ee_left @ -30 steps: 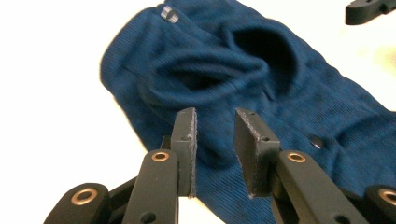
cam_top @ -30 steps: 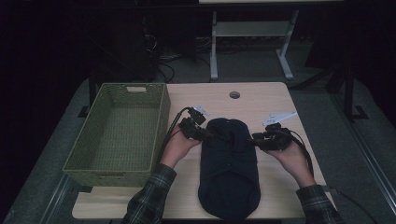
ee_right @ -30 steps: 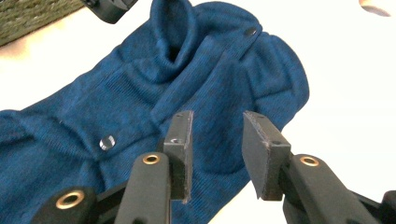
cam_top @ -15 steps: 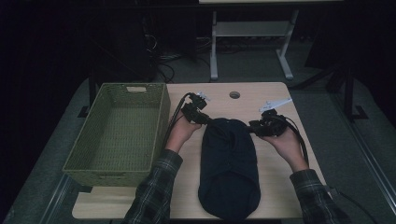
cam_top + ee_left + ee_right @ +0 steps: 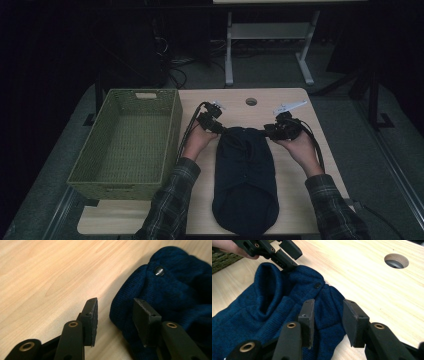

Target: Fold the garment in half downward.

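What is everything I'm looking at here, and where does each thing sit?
Table: one, light wood, centre of the high view, with a round hole near its far edge.
Basket: one, green woven, empty, on the table's left side.
Knitted garment: one, dark blue with buttons, lying folded lengthwise mid-table.
Metal stand: one, pale, on the floor beyond the table.
Sleeves: two, plaid, entering from the bottom.
Left tool: one, black, open, at the garment's far left corner.
Right tool: one, black, open, over the garment's far right corner.
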`<state>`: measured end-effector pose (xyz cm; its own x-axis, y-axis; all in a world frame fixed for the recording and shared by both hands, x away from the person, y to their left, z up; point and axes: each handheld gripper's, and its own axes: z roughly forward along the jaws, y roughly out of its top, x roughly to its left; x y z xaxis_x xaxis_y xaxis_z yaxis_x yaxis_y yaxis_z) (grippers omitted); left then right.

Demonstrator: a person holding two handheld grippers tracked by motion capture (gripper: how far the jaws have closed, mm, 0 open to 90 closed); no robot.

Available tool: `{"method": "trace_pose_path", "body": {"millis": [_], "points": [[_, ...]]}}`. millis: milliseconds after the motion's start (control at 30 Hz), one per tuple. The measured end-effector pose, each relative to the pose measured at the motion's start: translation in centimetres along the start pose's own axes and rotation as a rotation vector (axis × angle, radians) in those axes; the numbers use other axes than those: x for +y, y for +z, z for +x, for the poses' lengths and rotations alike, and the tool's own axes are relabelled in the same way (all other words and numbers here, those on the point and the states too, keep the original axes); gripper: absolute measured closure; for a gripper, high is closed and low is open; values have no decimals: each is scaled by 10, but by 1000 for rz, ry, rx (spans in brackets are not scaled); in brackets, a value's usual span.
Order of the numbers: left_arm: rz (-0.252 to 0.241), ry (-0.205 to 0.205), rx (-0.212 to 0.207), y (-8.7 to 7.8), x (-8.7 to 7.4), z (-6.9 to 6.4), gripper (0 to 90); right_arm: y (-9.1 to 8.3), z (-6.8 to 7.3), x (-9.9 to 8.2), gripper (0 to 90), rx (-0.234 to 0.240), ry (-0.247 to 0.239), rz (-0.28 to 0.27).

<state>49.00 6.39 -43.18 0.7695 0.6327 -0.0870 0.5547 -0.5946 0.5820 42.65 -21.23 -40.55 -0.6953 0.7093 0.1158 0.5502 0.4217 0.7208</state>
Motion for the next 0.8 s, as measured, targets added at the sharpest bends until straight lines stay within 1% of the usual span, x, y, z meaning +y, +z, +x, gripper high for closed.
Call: {"method": "trace_pose_path", "body": {"millis": [67,100,133,167,233,367,400,433,467,500,533,567,633,667,700,767,800], "points": [[12,3,7,4,-1,2,549,1,-2,-1,612,-2,7,6],[14,-3,11,7,-3,2,546,2,-3,-1,609,-3,6,4],[32,9,7,10,-4,3,546,2,-4,-1,608,-5,14,5],[42,10,4,12,-5,4,545,3,-5,-2,604,-4,14,5],[36,-11,-7,15,-7,6,536,4,-8,-3,596,-10,23,2],[48,8,-7,17,-7,6,528,6,-14,-4,579,-12,40,-9],[52,8,-17,18,-8,7,529,8,-15,-4,579,-11,43,-11],[47,-4,-27,19,-9,8,530,11,-18,-5,580,-11,51,-11],[38,-15,-36,20,-10,8,539,15,-20,-6,579,-11,51,-10],[34,-18,-44,20,-10,9,549,17,-22,-7,578,-7,57,-5],[36,-12,-48,19,-10,10,555,20,-24,-7,570,-2,68,8],[36,-20,-58,19,-10,9,578,24,-26,-6,568,1,74,22],[27,-34,-72,20,-10,7,648,31,-29,-6,568,7,83,25],[28,-36,-77,21,-10,7,665,34,-31,-5,568,4,84,32],[28,-40,-80,21,-10,7,679,38,-32,-4,569,2,94,46],[26,-41,-85,21,-10,7,685,43,-34,-5,576,-10,88,56],[27,-42,-87,20,-10,7,689,45,-35,-7,576,-6,95,58]]}}
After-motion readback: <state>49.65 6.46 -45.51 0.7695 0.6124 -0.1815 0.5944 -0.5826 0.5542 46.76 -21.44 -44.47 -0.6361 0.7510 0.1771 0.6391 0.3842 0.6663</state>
